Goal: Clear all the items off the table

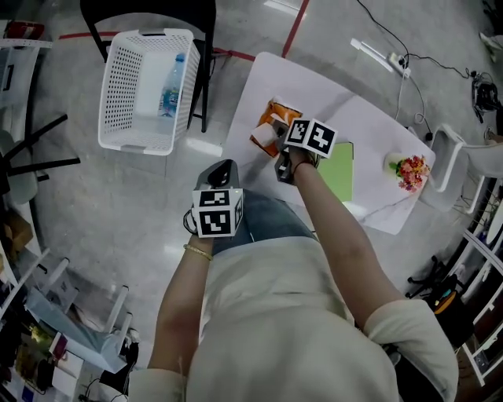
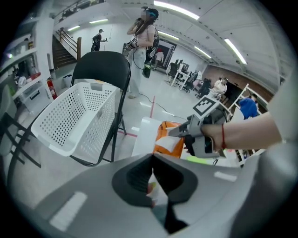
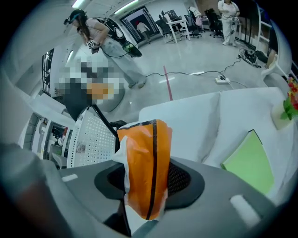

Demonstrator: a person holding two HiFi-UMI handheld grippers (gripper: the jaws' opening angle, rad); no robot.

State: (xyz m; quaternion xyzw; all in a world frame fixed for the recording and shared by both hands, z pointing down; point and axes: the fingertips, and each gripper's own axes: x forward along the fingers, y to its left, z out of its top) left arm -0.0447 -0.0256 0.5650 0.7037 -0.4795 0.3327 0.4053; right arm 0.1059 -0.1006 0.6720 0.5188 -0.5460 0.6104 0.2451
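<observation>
Both forearms reach forward and the grippers pitch steeply down. Left gripper [image 1: 225,167] hangs off the table's [image 1: 314,94] left edge, jaws fully together, nothing clearly gripped. Right gripper [image 1: 277,151] is over the table's left side, jaws part-closed and clamped on an orange snack bag [image 3: 142,162], which stands upright between them. A green notebook [image 1: 339,171] and a small flower pot [image 1: 407,171] sit on the table. The white perforated basket [image 1: 118,86] on a black chair [image 1: 196,16] holds a water bottle [image 1: 170,88].

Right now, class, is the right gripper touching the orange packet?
Touching: the right gripper view shows the orange packet clamped in the right gripper.
</observation>
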